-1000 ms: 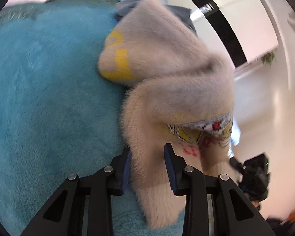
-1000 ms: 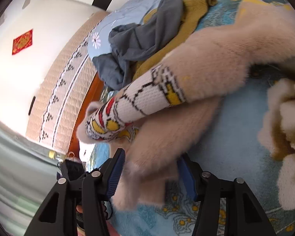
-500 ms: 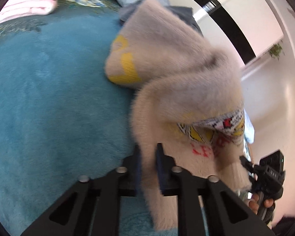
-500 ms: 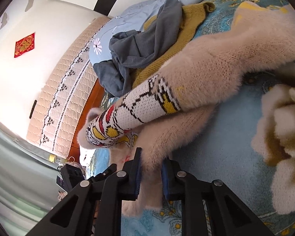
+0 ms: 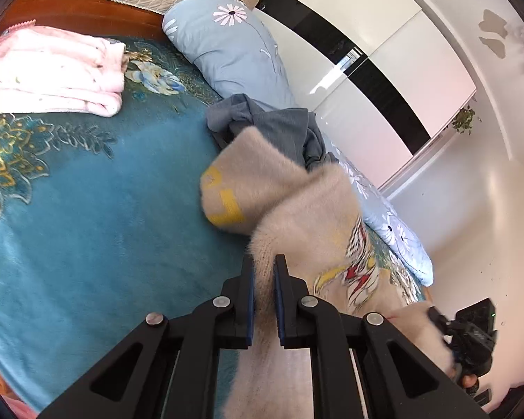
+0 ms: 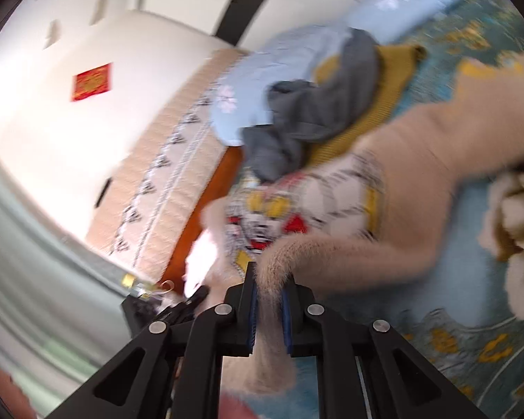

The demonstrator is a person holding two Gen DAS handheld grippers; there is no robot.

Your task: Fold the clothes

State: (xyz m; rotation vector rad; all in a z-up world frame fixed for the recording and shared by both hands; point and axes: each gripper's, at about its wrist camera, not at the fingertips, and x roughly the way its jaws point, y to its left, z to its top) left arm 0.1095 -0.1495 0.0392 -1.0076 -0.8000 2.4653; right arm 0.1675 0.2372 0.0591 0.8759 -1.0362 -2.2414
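A: Where's the fluffy beige sweater with the cartoon knit panel?

B: Draped over the teal plush bedspread, beside a crumpled grey garment.

A: Grippers?

B: Left gripper and right gripper each pinch its fuzzy edge.

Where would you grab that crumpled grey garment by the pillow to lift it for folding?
Probably by the raised bunched fold at the near end of the grey garment, coming from the open blue blanket side. The pillow blocks the far side, and the beige sweater overlaps its lower edge.
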